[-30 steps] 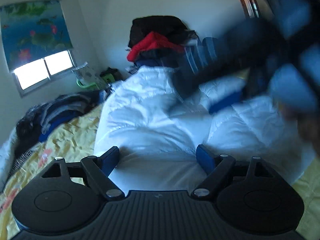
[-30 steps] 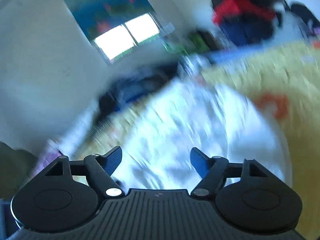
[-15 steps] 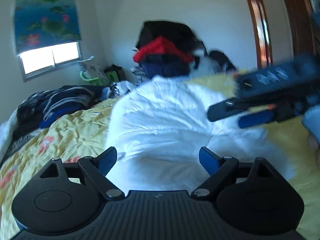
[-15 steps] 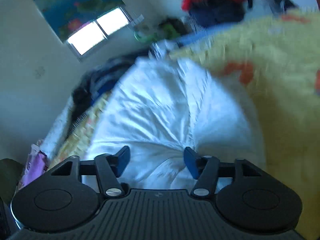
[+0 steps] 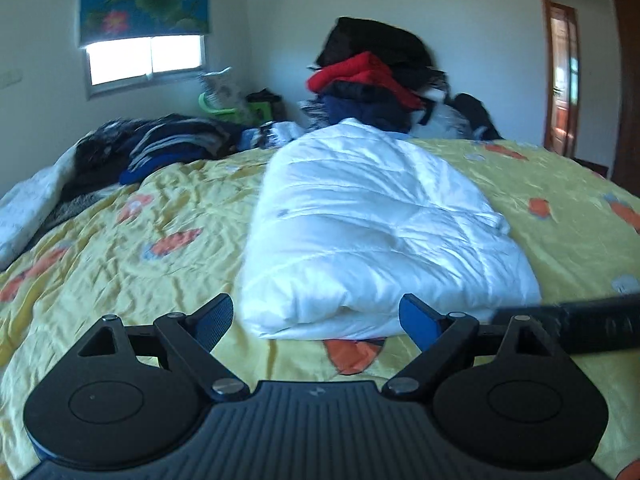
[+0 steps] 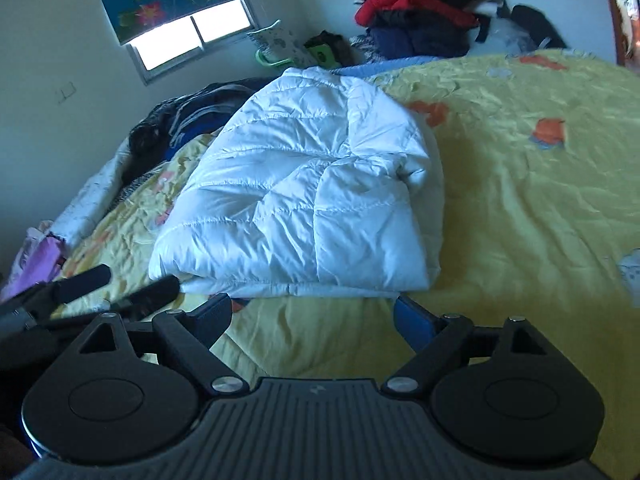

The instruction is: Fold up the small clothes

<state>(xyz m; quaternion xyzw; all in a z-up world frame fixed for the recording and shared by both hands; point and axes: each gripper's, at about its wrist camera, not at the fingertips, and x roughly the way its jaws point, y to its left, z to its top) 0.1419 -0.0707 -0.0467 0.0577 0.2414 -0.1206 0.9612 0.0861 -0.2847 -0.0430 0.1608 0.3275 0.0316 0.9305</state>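
Blue-padded left gripper (image 5: 316,322) is spread wide with nothing in it, and the right gripper (image 6: 312,316) is opening, also empty. Just past both sits one puffy quilted white jacket (image 5: 372,232), folded on the wrinkly yellow bedsheet (image 5: 132,248). Two clothes heaps behind: a striped pile (image 5: 160,148) and a red-topped stack (image 5: 372,80).

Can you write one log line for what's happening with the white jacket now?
white jacket: folded on yellow bedspread | left claw: empty | right claw: opening, empty

Bare bed (image 6: 540,200) lies open right of the jacket (image 6: 304,184) — clothes piles (image 5: 160,148) crowd the far edge and left side.
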